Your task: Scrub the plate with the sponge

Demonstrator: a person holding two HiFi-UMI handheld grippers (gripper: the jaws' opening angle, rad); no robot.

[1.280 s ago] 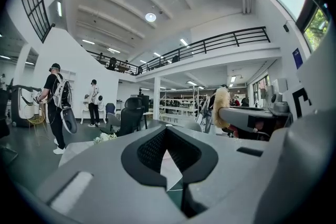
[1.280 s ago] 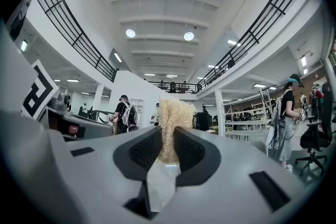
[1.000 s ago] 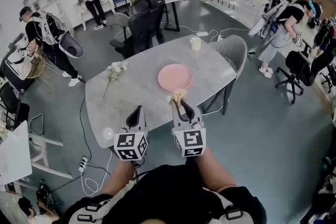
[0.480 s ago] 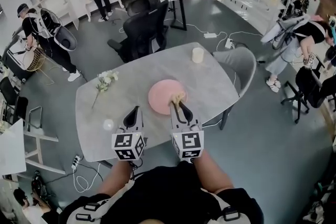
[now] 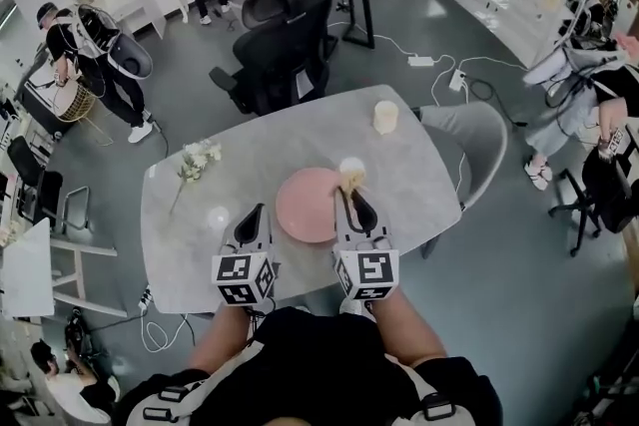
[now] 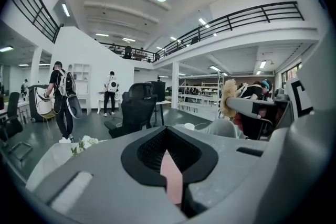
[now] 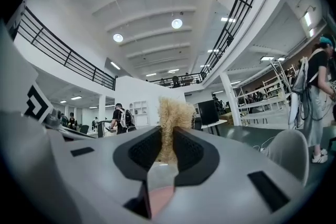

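A pink plate (image 5: 305, 207) lies on the grey table (image 5: 200, 254). My right gripper (image 5: 351, 198) is shut on a tan, fluffy sponge (image 5: 351, 179), which it holds at the plate's far right rim. In the right gripper view the sponge (image 7: 171, 120) stands up between the black pads (image 7: 189, 152), with the plate (image 7: 159, 201) as a pink sliver below. My left gripper (image 5: 256, 213) hovers just left of the plate, jaws together with nothing in them. The left gripper view shows the plate (image 6: 171, 178) through the jaw gap and the sponge (image 6: 228, 98) at the right.
A cream cup (image 5: 385, 117) stands at the table's far right, a spray of white flowers (image 5: 196, 159) at the far left, and a small white round thing (image 5: 218, 214) left of my left gripper. Black office chairs (image 5: 285, 50) and a grey chair (image 5: 474, 140) ring the table. People stand farther off.
The table and plate have come closer under me. My right gripper with the sponge went from the plate's near edge to its right rim. The left gripper now sits beside the plate.
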